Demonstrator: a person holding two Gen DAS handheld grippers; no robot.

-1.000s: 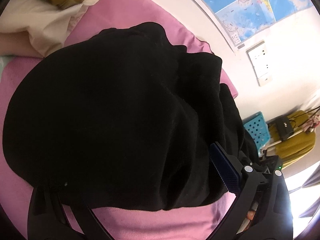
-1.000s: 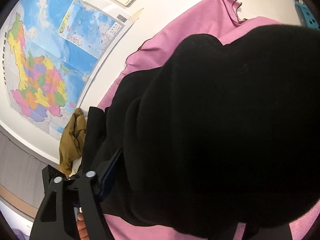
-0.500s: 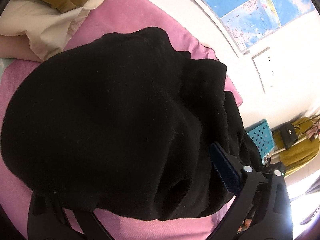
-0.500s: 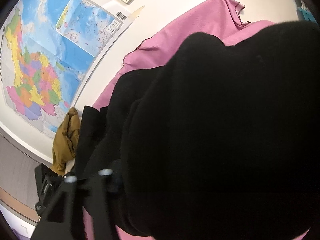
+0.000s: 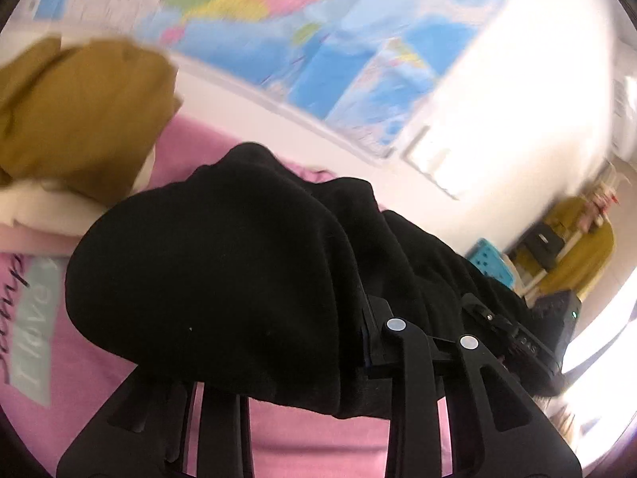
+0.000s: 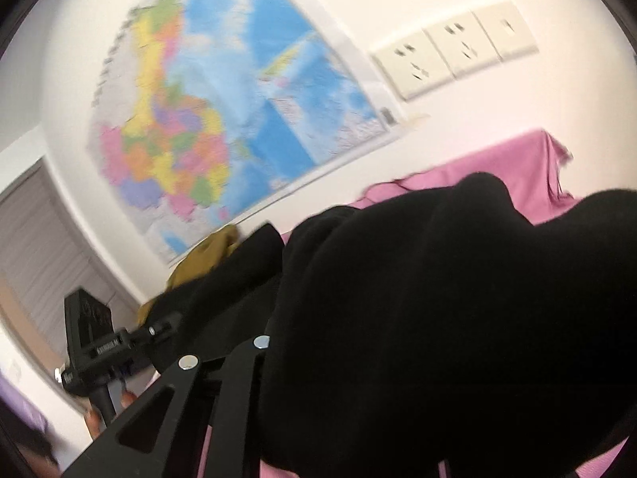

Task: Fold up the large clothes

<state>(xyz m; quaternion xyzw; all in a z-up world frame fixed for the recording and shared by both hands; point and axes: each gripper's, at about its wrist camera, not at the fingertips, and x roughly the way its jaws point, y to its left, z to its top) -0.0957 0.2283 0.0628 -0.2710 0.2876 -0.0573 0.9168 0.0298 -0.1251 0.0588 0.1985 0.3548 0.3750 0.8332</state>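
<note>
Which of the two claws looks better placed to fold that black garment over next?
Neither clearly; probably both together. The left claw and the right claw are each closing with the black garment bunched between their fingers, at opposite edges above the pink sheet. Folding something this large likely needs both.

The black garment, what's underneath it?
Under the black garment lies pink fabric with a printed light-blue patch. Whatever sits directly beneath the black cloth is covered.
</note>
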